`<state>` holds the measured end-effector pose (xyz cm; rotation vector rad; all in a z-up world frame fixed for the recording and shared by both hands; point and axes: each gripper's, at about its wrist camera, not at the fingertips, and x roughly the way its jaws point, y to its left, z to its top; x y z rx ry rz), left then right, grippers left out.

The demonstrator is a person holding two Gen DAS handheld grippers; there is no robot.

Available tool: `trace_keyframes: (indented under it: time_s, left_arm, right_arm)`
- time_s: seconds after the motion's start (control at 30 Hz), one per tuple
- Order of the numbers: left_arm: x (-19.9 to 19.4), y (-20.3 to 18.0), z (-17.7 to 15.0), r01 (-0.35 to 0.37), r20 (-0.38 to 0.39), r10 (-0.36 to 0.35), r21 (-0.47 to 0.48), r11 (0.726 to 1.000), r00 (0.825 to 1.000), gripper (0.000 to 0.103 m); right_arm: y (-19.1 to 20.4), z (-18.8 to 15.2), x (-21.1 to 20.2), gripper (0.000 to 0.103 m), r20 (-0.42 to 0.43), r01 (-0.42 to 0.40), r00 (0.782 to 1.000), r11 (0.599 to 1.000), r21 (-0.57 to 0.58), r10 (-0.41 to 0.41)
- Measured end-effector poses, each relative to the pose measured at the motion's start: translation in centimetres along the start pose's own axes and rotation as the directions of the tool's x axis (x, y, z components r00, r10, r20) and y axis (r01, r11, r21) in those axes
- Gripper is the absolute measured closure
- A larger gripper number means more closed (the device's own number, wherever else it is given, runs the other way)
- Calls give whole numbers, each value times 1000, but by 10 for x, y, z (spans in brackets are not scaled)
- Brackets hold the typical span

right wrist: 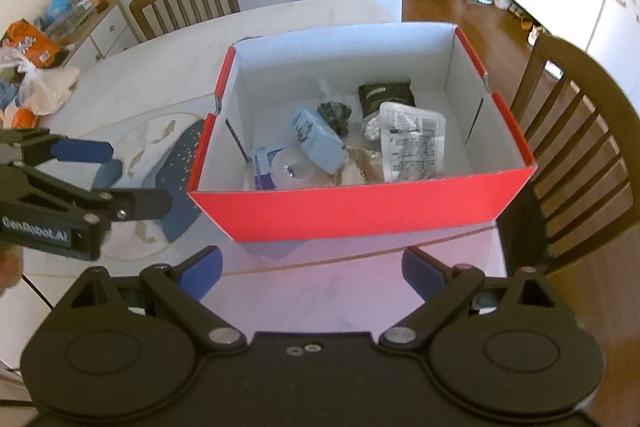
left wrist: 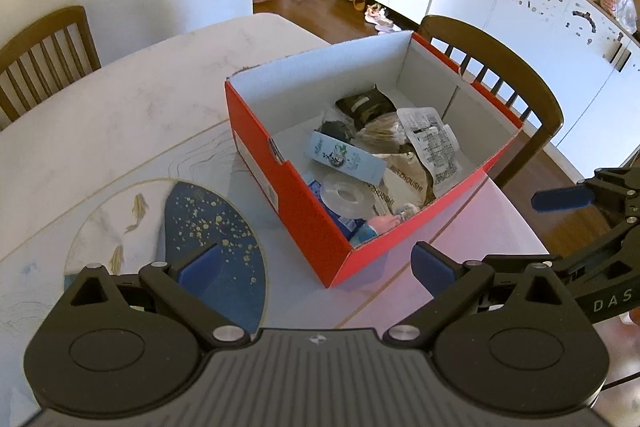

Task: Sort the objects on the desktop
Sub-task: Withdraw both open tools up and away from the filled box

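Looks like the sorting's basically done: the small stuff is piled in the red box (right wrist: 360, 211) on the table (left wrist: 120, 115), so left gripper (left wrist: 316, 265) and right gripper (right wrist: 312, 269) hover spread wide, holding nothing.

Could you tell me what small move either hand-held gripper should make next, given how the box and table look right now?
Probably draw both back and stop. The left hand-held gripper and right hand-held gripper are open and hold nothing, the small items already lie inside the red box, and the visible stretch of table around it shows only a decorated mat, nothing loose to pick.
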<state>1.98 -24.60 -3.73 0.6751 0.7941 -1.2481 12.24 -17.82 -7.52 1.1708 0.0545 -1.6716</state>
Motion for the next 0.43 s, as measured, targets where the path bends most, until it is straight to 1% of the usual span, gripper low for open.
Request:
trace_keyframes:
  time_s: [0.13,0.33,0.43]
  left_arm:
    - [0,-1,-4,-3,0,3,16,1000,1000,2]
    - [-4,0,-7,15,3,-15,33,999,1000,2]
    - [-8,2,-10,8,14,-8,46,999,1000,2]
  right_arm:
    - [2,-2,1,6,-3,1,1000,1000,22,-1]
    - [11,-6,0,6,-3,11,1000,1000,18,-11]
    - [16,-7,0,6,-2,21,1000,1000,14,-20]
